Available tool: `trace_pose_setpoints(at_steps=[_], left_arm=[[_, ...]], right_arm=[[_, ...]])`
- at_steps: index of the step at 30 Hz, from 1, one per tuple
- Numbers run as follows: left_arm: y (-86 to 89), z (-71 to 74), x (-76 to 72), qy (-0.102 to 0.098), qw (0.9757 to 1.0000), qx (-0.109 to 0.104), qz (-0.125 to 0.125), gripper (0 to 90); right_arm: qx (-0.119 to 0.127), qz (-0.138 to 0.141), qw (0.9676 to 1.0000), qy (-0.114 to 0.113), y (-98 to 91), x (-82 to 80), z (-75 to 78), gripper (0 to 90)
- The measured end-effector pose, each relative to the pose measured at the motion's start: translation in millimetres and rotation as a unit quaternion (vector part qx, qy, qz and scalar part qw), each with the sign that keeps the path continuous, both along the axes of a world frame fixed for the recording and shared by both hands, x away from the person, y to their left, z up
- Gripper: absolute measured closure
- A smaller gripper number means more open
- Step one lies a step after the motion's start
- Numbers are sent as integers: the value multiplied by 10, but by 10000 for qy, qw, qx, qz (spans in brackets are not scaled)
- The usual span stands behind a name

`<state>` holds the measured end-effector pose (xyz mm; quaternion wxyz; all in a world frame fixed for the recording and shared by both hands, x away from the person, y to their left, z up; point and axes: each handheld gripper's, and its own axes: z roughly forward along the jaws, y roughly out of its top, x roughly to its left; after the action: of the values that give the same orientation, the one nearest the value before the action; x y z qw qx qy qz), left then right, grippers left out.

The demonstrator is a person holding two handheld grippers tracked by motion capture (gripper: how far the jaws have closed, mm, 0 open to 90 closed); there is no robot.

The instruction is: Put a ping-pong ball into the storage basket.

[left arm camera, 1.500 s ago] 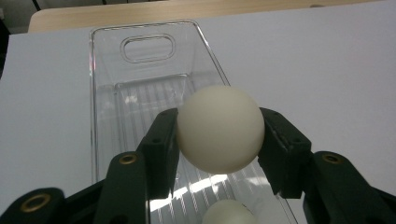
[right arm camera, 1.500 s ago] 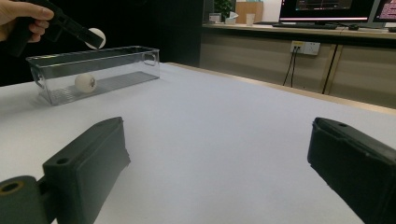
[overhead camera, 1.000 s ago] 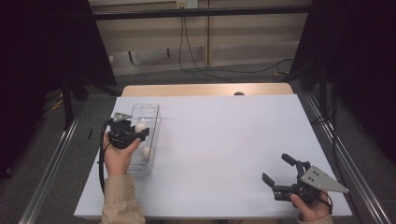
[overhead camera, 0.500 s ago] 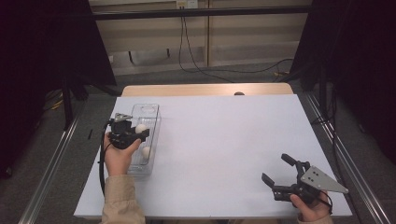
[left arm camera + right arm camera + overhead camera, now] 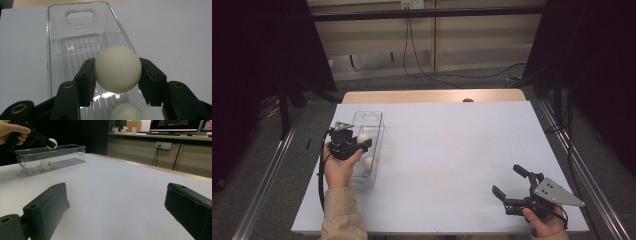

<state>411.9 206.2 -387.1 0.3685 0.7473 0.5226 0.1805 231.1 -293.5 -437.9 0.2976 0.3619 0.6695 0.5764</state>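
One white ball sits clamped in the left gripper jaws, directly above the clear bin, whose long axis runs away from the hand. A second ball lies inside below; the right gripper jaws gape empty, well apart.

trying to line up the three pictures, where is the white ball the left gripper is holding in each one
High view: the held ball sits left of centre, at the left gripper, above the clear bin.
Left gripper view: it is at the centre, clamped between the two black jaws.
Right gripper view: it is at the upper left, above the bin.
Shared landmark: the clear bin with a second ball inside.
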Motion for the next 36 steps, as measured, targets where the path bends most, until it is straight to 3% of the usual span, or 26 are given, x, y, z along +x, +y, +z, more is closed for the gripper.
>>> trace_pose_setpoints(at_steps=[22,36], left_arm=[[39,-21,3,20,10000,-32,73,506],[66,18,-26,-130,9997,-98,163,412]], right_arm=[[8,-35,10000,-13,-6,-4,3,38],[15,-49,10000,-38,-11,-5,5,39]])
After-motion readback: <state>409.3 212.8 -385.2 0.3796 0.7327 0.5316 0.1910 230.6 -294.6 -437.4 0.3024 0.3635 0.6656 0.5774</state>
